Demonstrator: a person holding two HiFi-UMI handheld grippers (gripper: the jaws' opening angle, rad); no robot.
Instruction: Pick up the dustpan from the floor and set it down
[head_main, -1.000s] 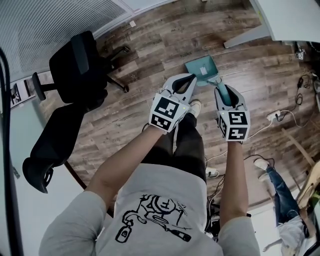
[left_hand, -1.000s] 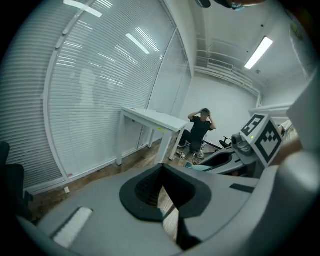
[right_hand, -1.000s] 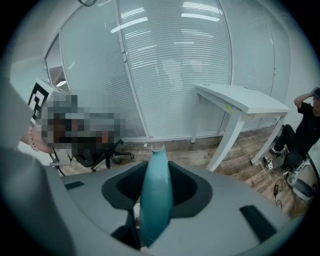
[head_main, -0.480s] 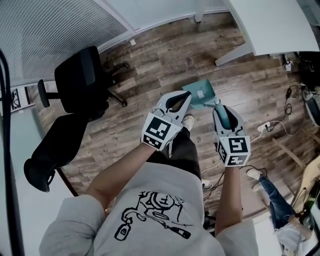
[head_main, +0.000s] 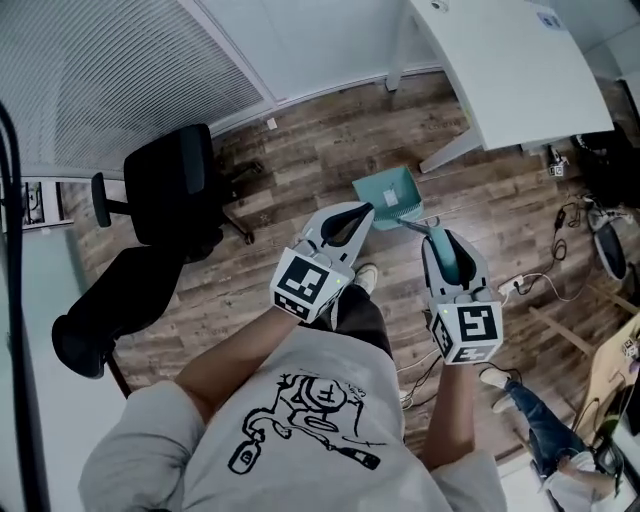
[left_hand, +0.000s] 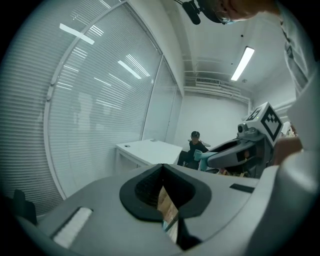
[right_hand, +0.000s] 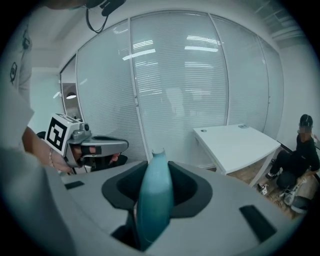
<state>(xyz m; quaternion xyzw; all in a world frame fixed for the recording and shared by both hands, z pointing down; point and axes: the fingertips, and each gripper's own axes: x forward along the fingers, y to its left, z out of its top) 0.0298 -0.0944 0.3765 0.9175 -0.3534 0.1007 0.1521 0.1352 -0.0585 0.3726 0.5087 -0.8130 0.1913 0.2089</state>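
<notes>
R tongs clamped on the dustpan by its handle. The handle is smooth teal plastic, rounded and tapering to a notched tip, and it fills the dark padded hollow between the jaws in the right gripper view. The pan end is a flat, squarish teal scoop w/ raised side walls. It sticks out past the tips over the floor, just beside my L tongs and near the foot of the white table. L tongs are narrow, w/ the tips meeting and only a thin slit behind them, and they grip nothing. Both tongs have matte grey shells w/ black ribbed pads. Each carries a marker cube w/ black-and-white square patterns, not letters. Floor is wood-grain planks, mixed brown and grey. The table has a smooth white top and angled legs. A black office chair w/ a matte back and seat sits off to the left. The glass wall has fine white horizontal blinds. Loose white cables lie on the floor at right. My grey tee has a black line drawing w/ no words I can read.
</notes>
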